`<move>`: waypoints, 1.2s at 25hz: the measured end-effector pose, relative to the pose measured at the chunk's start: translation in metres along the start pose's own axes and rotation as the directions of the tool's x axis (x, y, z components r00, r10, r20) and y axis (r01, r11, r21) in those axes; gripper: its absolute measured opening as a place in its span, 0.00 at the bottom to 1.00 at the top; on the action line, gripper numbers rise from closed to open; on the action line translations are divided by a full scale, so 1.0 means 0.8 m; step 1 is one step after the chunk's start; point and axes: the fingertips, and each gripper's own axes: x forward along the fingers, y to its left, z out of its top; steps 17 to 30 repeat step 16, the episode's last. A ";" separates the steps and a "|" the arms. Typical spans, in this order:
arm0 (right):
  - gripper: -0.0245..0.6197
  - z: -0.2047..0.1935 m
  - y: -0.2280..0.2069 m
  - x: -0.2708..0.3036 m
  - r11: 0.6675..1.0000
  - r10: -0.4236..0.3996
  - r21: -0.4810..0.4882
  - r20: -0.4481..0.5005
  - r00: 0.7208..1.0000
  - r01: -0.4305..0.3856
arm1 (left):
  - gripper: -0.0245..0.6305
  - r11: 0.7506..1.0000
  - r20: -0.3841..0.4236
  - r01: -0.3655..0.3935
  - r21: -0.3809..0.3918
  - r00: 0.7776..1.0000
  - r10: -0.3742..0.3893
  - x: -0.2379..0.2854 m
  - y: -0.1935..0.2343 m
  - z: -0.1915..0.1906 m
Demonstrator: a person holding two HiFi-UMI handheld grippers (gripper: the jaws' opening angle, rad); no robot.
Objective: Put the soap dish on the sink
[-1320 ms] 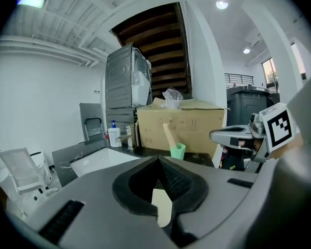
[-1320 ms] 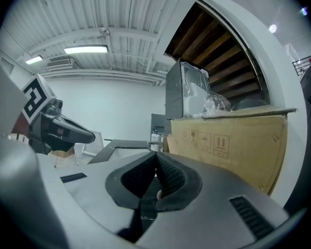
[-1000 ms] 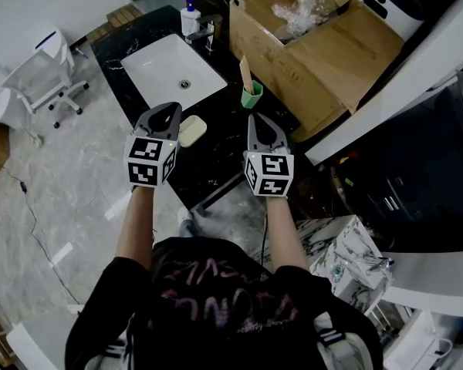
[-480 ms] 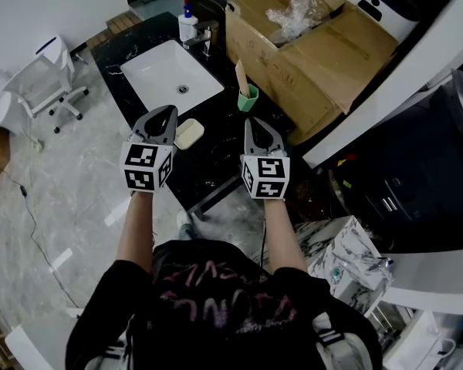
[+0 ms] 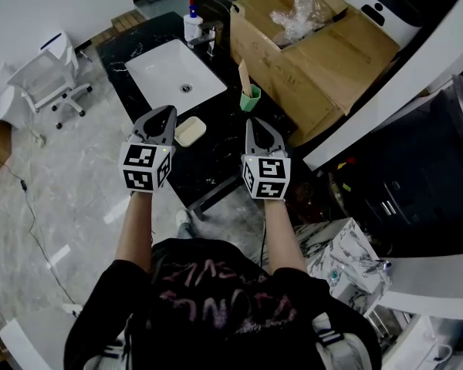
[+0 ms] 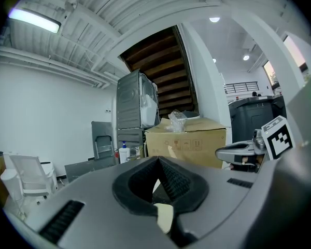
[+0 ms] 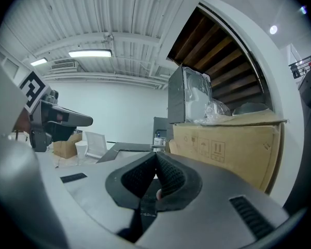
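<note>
The cream soap dish lies on the black marble counter, just in front of the white sink basin. My left gripper hovers just left of the dish, shut and empty. A corner of the soap dish shows below the closed jaws of my left gripper. My right gripper hangs over the counter to the dish's right, also shut with nothing in it. In the right gripper view my right gripper has its pads pressed together.
A green cup with a wooden stick stands right of the basin. A soap bottle and tap sit behind it. A large open cardboard box fills the counter's right. A white chair stands on the floor at left.
Both grippers stay in about the same place, shut. The head view has shifted slightly, and the soap dish has not moved.
</note>
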 end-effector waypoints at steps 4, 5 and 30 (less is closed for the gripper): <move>0.06 0.000 -0.003 -0.006 1.000 -0.007 0.001 0.002 1.000 0.007 | 0.06 1.000 -0.003 -0.004 0.008 1.000 0.004 -0.007 -0.002 0.000; 0.06 0.001 -0.003 -0.007 1.000 -0.009 0.001 0.004 1.000 0.009 | 0.06 1.000 -0.002 -0.005 0.009 1.000 0.005 -0.009 -0.002 -0.001; 0.06 0.004 -0.004 -0.025 1.000 -0.017 -0.004 0.013 1.000 0.017 | 0.06 1.000 0.002 0.001 0.012 1.000 -0.001 -0.025 -0.012 -0.005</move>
